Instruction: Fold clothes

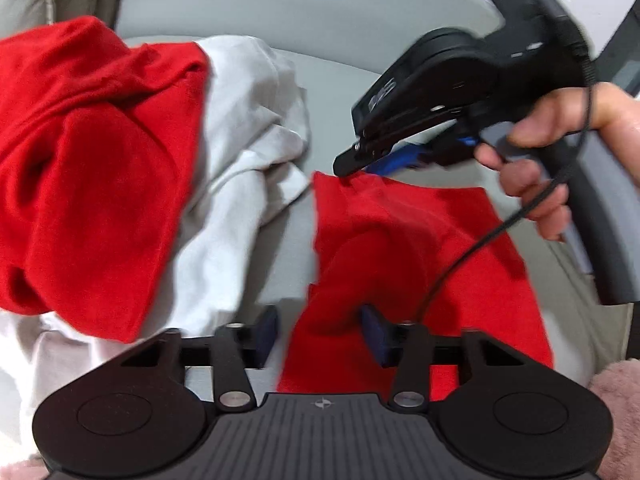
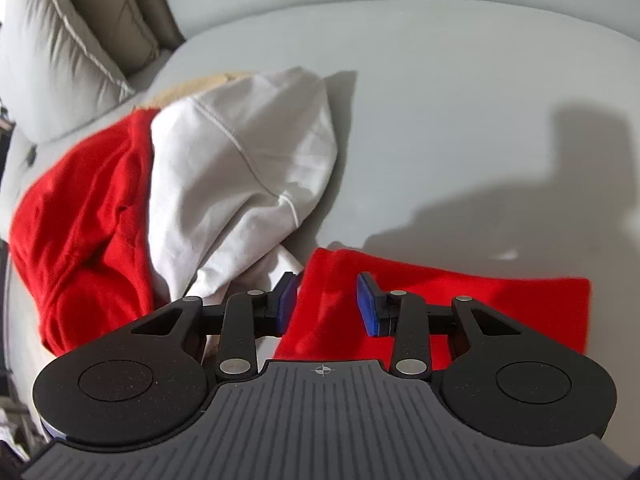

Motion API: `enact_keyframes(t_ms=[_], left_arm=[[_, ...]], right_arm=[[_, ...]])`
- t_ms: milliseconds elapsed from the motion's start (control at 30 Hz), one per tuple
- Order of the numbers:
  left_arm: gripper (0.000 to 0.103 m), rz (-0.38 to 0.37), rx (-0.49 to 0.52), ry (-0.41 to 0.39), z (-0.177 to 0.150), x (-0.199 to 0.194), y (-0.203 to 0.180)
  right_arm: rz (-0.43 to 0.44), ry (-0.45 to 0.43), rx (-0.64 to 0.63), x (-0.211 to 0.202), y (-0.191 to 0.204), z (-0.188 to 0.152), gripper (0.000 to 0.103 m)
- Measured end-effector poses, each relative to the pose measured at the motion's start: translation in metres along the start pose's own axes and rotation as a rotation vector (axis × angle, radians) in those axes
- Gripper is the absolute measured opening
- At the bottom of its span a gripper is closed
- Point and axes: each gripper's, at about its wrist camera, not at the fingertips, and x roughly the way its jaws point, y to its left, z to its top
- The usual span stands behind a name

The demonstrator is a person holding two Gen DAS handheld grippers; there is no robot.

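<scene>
Grey sofa seat with laundry lying on it

The smooth grey cushion carries a small red cloth spread mostly flat near the front, a rumpled white garment just to its left, and a bunched red garment lying against the white one's far left side; a padded grey backrest rises behind the pile

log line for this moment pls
left gripper open over flat red cloth, near edge | right gripper open at its far corner | white garment crumpled beside it
</scene>
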Motion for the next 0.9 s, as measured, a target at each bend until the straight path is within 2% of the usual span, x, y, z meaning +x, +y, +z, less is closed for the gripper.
enact_keyframes(t_ms=[33,100,167,300,367,400,467,533,567,667,767,833,867,900], left_arm=[[0.017,-0.002,0.009,-0.002,-0.001,-0.001,-0.001],[0.012,0.010,0.027,-0.012,-0.004,-0.007,-0.004],[0.011,0.030,0.018,-0.012,-0.010,-0.015,-0.006],[0.011,0.071,-0.042,0.031,-0.017,-0.017,-0.004],[0.016,0.092,-0.055,0.051,-0.016,-0.013,-0.005],[0.024,0.099,-0.072,0.053,-0.015,-0.012,-0.004],[0.037,0.097,-0.113,0.043,-0.015,-0.017,0.002],[0.045,0.095,-0.150,0.033,-0.016,-0.027,0.008],[0.046,0.086,-0.180,0.014,-0.019,-0.039,0.012],[0.049,0.085,-0.215,-0.064,-0.028,-0.065,0.017],[0.049,0.101,-0.195,-0.108,-0.033,-0.078,0.014],[0.043,0.087,-0.166,-0.115,-0.030,-0.080,0.006],[0.038,0.077,-0.130,-0.114,-0.028,-0.077,-0.006],[0.028,0.065,-0.092,-0.113,-0.026,-0.072,-0.019]], right_arm=[[-0.032,-0.004,-0.037,0.002,0.005,0.000,0.002],[-0.088,-0.058,-0.099,-0.001,0.013,-0.002,0.001],[-0.116,-0.114,-0.095,-0.008,0.014,0.000,0.001],[-0.100,-0.115,-0.054,0.000,0.012,0.000,0.001],[-0.084,-0.060,-0.045,0.015,0.013,-0.003,0.002],[-0.085,-0.037,-0.027,0.021,0.012,-0.004,0.003],[-0.064,-0.018,0.013,0.023,0.009,-0.003,0.021],[-0.026,-0.050,0.041,0.005,0.005,-0.003,0.029],[0.009,-0.080,0.034,-0.015,0.003,-0.005,0.040],[0.086,-0.143,-0.024,-0.077,-0.009,-0.024,0.048],[0.091,-0.181,-0.078,-0.130,-0.030,-0.063,0.058],[0.063,-0.189,-0.101,-0.144,-0.042,-0.093,0.057],[0.049,-0.193,-0.113,-0.150,-0.048,-0.109,0.047],[0.035,-0.196,-0.125,-0.156,-0.053,-0.123,0.038]])
